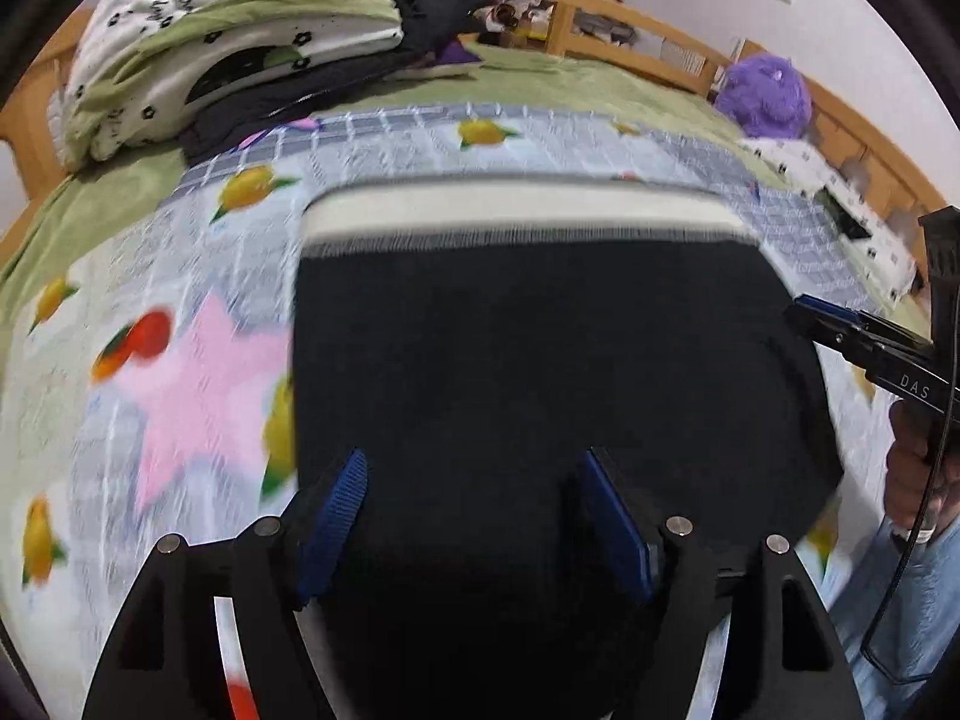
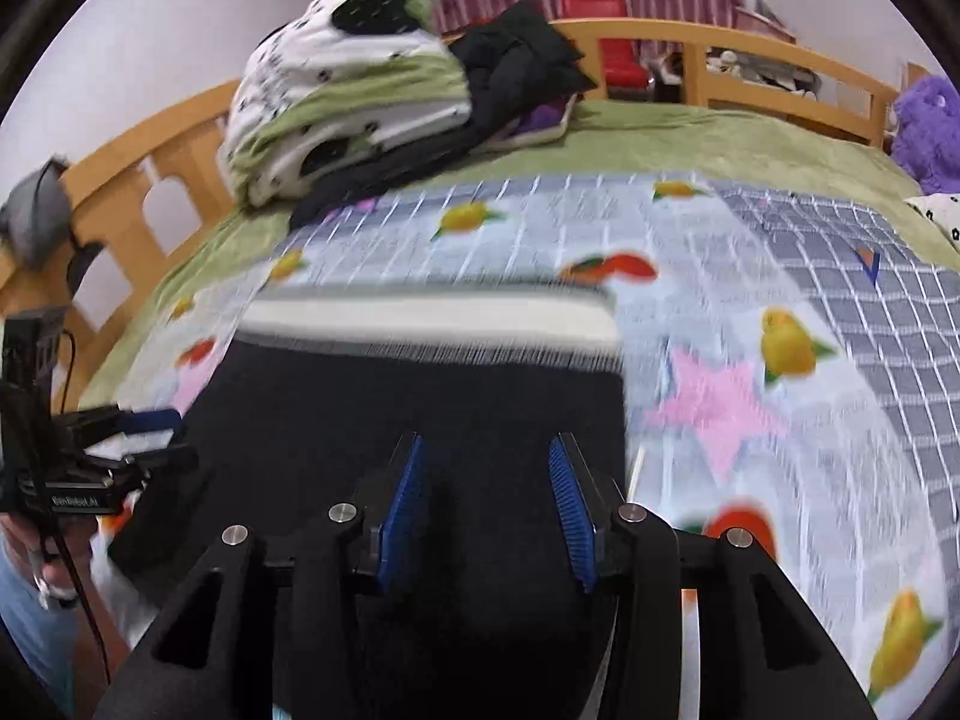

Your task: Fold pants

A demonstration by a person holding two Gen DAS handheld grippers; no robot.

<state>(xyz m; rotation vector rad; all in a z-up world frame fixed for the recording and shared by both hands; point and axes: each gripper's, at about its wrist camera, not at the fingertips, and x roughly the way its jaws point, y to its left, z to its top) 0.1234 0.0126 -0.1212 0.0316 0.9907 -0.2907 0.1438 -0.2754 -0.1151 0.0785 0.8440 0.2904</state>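
**Pants mid-fold on the bed, both tools over the dark cloth**

Pants lie as one compact black block on the fruit-printed blanket that covers the bed, with a white-and-grey striped waistband at the edge farthest from the cameras. The outline is roughly rectangular and no separate legs show, so at least one fold appears to be made; the near edge is hidden beneath the tools, so whether a further fold or only smoothing is left cannot be told. Motion blur softens much of both views.

The left tool hangs above the near part of the cloth with its blue pads spread wide and nothing pinched between them. The right tool stands partly open over the same block; whether its pads catch any fabric cannot be told.

Count: one pair of pants; two tools, each also seen in the other's view at the cloth's side; one printed blanket over a green sheet; one folded stack of white-and-green bedding with a dark garment beside it near the wooden rail; one purple plush toy.
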